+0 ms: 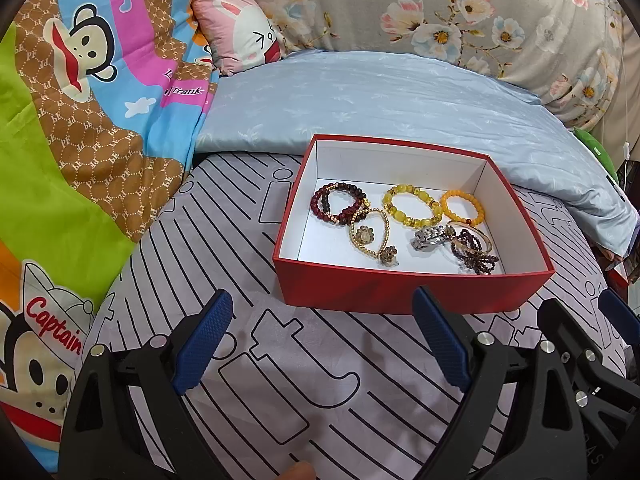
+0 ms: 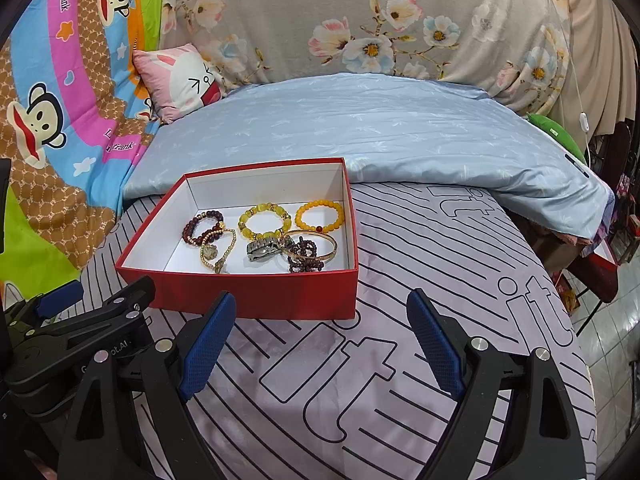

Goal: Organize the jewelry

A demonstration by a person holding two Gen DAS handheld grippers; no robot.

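Observation:
A red box [image 1: 400,292] with a white inside lies on the bed; it also shows in the right wrist view [image 2: 256,292]. In it lie a dark red bead bracelet [image 1: 340,204], a yellow bead bracelet [image 1: 412,206], an orange bead bracelet [image 1: 462,208], a gold chain [image 1: 370,236], a silver watch [image 1: 430,238] and a dark bead string with a gold bangle [image 1: 474,250]. My left gripper [image 1: 322,340] is open and empty, just in front of the box. My right gripper [image 2: 320,340] is open and empty, in front of the box's right corner.
The bed has a lilac sheet with black lines [image 1: 320,380]. A light blue quilt [image 1: 380,100] lies behind the box. A pink rabbit cushion [image 1: 240,32], a cartoon monkey blanket [image 1: 80,100] and a floral cover [image 1: 460,12] are farther back. The bed's right edge drops to a tiled floor [image 2: 612,340].

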